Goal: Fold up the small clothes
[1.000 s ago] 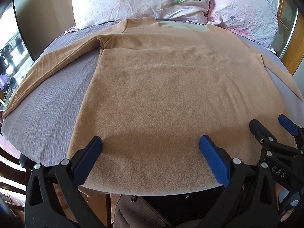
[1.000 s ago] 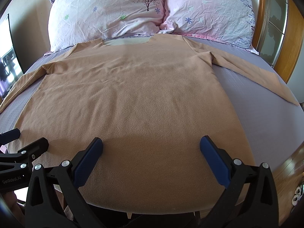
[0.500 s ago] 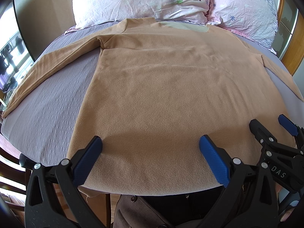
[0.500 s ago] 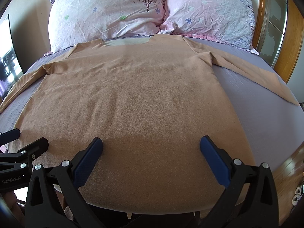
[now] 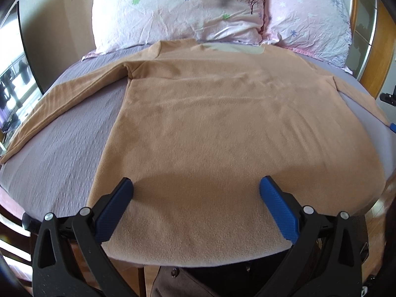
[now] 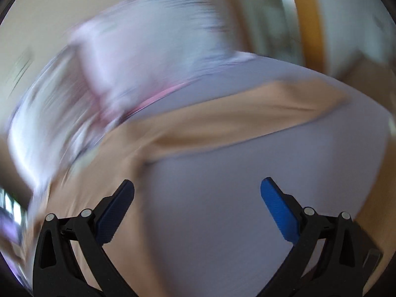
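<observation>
The bed (image 5: pixel 61 148) fills nearly everything ahead of your left gripper (image 5: pixel 196 203), its grey sheet giving you a flat base to fold on, with two flowered pillows (image 5: pixel 178 10) far beyond the fingertips at the head end. On that sheet the tan sweater (image 5: pixel 222 123) lies face-flat and spread wide, hem nearest you and neckline farthest off, both sleeves stretched outward, a layout that leaves each sleeve free to be folded inward. Your left gripper hangs above the hem, jaws spread wide and holding nothing; I judge it is placed there to steady or wait. Your right gripper (image 6: pixel 198 205) is likewise wide open and empty. Its view is badly smeared, so detail is lost, but a sleeve (image 6: pixel 247 123) runs across ahead of the fingertips, with bare sheet directly between the jaws and the sweater's body off to the left. That aim suggests the sleeve is your first fold; nothing is folded yet
</observation>
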`<state>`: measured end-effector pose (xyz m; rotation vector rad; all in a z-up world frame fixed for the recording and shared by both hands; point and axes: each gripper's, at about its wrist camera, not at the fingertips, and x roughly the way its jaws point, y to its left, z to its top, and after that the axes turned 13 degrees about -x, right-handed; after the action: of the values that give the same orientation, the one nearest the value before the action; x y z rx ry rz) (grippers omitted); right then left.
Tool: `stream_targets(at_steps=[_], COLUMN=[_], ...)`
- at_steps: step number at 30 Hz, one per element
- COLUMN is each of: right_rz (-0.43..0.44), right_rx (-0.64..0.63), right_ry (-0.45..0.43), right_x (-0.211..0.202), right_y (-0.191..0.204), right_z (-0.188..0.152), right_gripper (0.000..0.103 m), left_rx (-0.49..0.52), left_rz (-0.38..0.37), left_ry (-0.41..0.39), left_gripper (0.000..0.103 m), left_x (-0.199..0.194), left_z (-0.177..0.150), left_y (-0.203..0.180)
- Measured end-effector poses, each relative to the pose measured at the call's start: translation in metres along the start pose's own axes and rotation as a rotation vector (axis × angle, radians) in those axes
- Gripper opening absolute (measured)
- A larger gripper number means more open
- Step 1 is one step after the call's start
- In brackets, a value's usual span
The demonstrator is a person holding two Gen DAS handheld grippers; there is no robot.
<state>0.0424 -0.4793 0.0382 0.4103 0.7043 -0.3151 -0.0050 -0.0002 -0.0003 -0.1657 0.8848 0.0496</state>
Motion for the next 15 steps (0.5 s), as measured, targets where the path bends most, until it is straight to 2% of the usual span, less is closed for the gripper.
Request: stream_targets(at_steps=[2, 4, 6, 8, 10, 12, 14, 15], right_rz=[-0.06, -0.138, -0.164, -0.181, -0.178, -0.191, -0.191, -0.187], right_rx=[0.109, 0.222, 0.299, 0.325, 0.328, 0.326, 0.326, 0.329], right_ry=[0.032, 0.062, 0.081, 0.058, 0.05, 0.037, 0.038, 0.039], right_x=[0.011, 0.024, 0.034, 0.037, 0.045, 0.05, 0.058, 0.059], right_y=[-0.038, -0.076, -0.099, -0.113, -0.116, -0.119, -0.125, -0.128], right_z=[0.02, 0.034, 0.04, 0.048, 0.056, 0.06, 0.065, 0.066], right_gripper=[0.081, 0.074, 0.069, 0.064, 0.062, 0.055, 0.026, 0.019], left_rx=[0.004, 0.004, -0.005, -0.033, -0.08, -0.148, -0.198, -0.22], left_rz=[-0.016, -0.029, -0.054, -0.119, -0.199, -0.273, -0.283, -0.279], left_ry=[-0.012, -0.024, -0.041, -0.064, -0.07, -0.079, -0.12, -0.151], left_gripper=[0.101, 0.101, 0.101, 0.101, 0.101, 0.101, 0.101, 0.101], left_x=[0.002, 0.003, 0.004, 0.002, 0.001, 0.0, -0.004, -0.007], left_z=[0.001, 0.003, 0.004, 0.007, 0.012, 0.022, 0.034, 0.04], left_y=[0.001, 0.002, 0.005, 0.012, 0.023, 0.041, 0.059, 0.071])
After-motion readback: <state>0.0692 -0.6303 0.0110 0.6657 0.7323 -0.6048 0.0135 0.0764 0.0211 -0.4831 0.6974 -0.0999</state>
